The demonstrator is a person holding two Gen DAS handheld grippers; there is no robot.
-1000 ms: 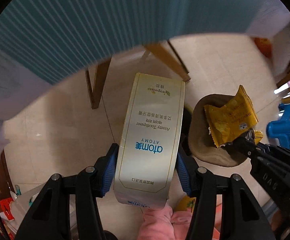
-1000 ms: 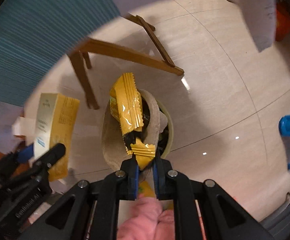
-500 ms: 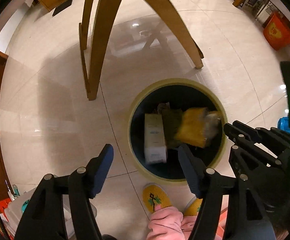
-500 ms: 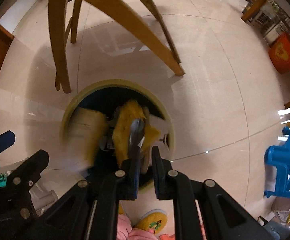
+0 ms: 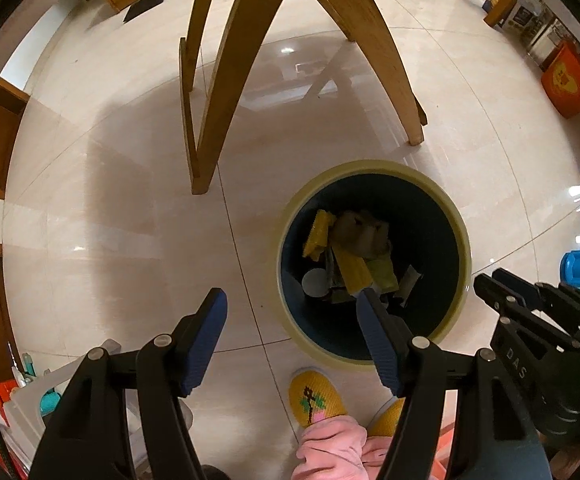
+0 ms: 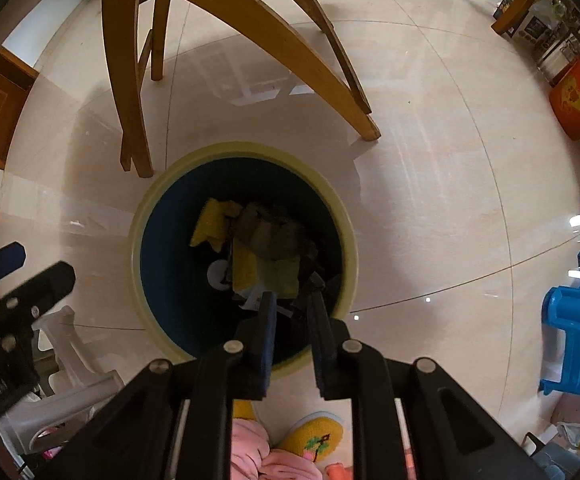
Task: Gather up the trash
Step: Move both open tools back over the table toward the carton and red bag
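A round waste bin [image 5: 457, 236] with a pale rim and dark blue inside stands on the tiled floor; it also shows in the right wrist view [image 6: 138, 240]. Inside lie yellow wrappers [image 5: 317, 232], a brown paper bag [image 5: 361, 232] and a toothpaste box [image 5: 351, 268]. My left gripper [image 5: 291, 298] is open and empty above the floor at the bin's left rim. My right gripper [image 6: 293, 298] is open a little and empty, over the bin's near side. The right gripper also shows in the left wrist view [image 5: 501, 280].
Wooden chair legs [image 5: 226, 92] stand behind the bin. A blue plastic stool [image 6: 573, 324] is at the right. An orange box [image 6: 579, 100] is far right. The person's yellow slippers [image 5: 315, 398] and pink trousers are just below the bin. A white plastic stool [image 6: 70, 364] is lower left.
The left gripper opened and let the toothpaste box fall into the bin. The right gripper let go of the yellow wrapper, which also dropped in. Both grippers now point down at the bin.
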